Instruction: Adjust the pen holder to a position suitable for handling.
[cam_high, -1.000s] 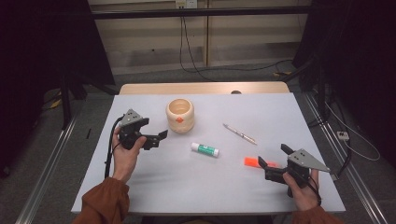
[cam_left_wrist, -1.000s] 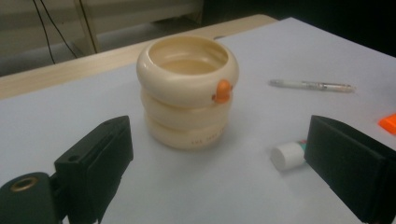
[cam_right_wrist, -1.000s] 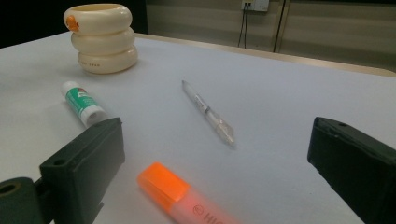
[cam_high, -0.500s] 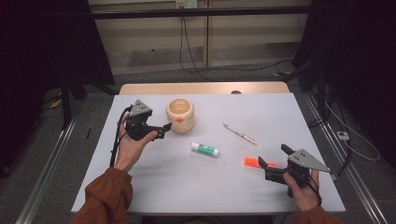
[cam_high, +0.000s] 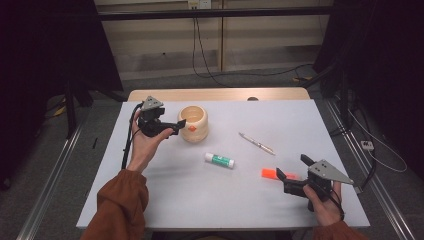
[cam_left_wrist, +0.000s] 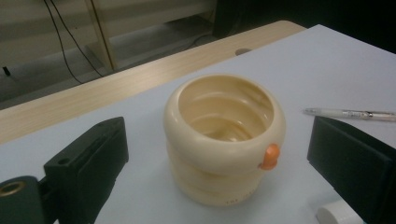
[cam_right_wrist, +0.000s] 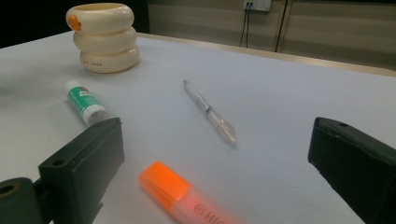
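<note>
Cream-coloured ringed cup (cam_high: 193, 123) stands upper left of centre on the surface (cam_high: 250, 200). The left hand-held gripper (cam_high: 176, 125), jaws spread, frames it; it should straddle the rim evenly before closing. The right hand-held gripper (cam_high: 292, 172), also spread, waits by the orange highlighter (cam_high: 272, 173).

We're losing the glue stick (cam_left_wrist: 337, 215) to the bottom edge in the left gripper view, cap end showing. The highlighter (cam_right_wrist: 187, 196) is running off the bottom of the right gripper view, its print blurring near the edge. Lettering low on the cup (cam_right_wrist: 103, 37) is reading too small.
</note>
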